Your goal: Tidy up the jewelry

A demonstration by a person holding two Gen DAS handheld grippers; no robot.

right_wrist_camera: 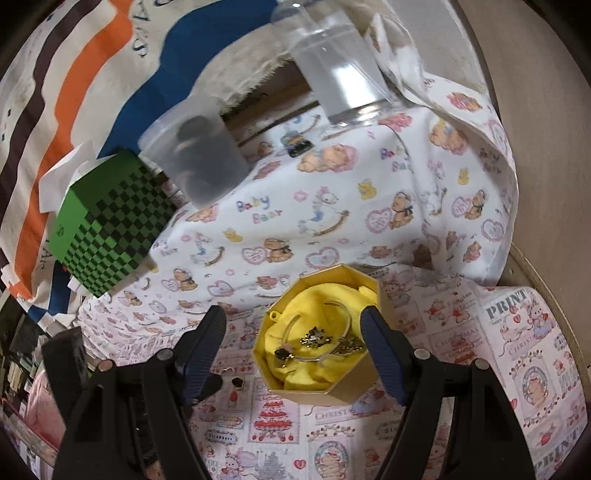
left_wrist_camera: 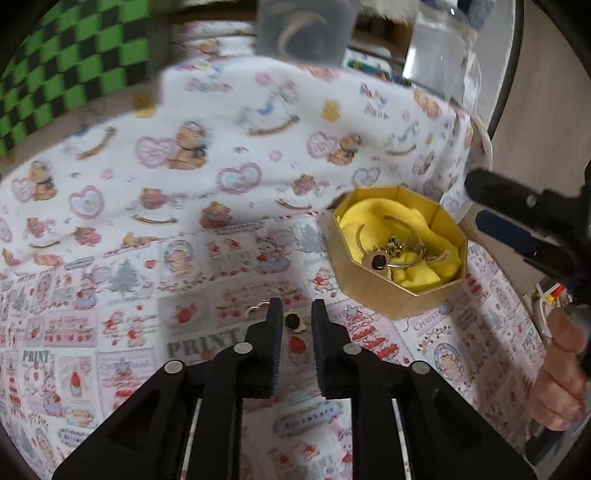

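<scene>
A gold octagonal box (left_wrist_camera: 380, 295) (right_wrist_camera: 317, 395) lined with yellow cloth holds bracelets, chains and a black-and-gold flower piece (left_wrist_camera: 377, 261). A matching small black-and-gold earring (left_wrist_camera: 293, 321) (right_wrist_camera: 238, 382) lies on the printed cloth left of the box. My left gripper (left_wrist_camera: 297, 314) hangs over it with its tips either side, slightly apart and not pressing on it. A tiny silver piece (left_wrist_camera: 256, 307) (right_wrist_camera: 226, 369) lies just left of that. My right gripper (right_wrist_camera: 293, 315) (left_wrist_camera: 476, 199) stands wide open above the box's right side, holding nothing.
A green-and-black checkered box (left_wrist_camera: 55, 74) (right_wrist_camera: 107, 229) stands at the back left. Clear plastic containers (left_wrist_camera: 306, 29) (right_wrist_camera: 195, 155) and a clear jar (right_wrist_camera: 340, 74) stand at the back. The wooden table edge (right_wrist_camera: 535, 166) runs along the right. A person's hand (left_wrist_camera: 561, 369) holds the right gripper.
</scene>
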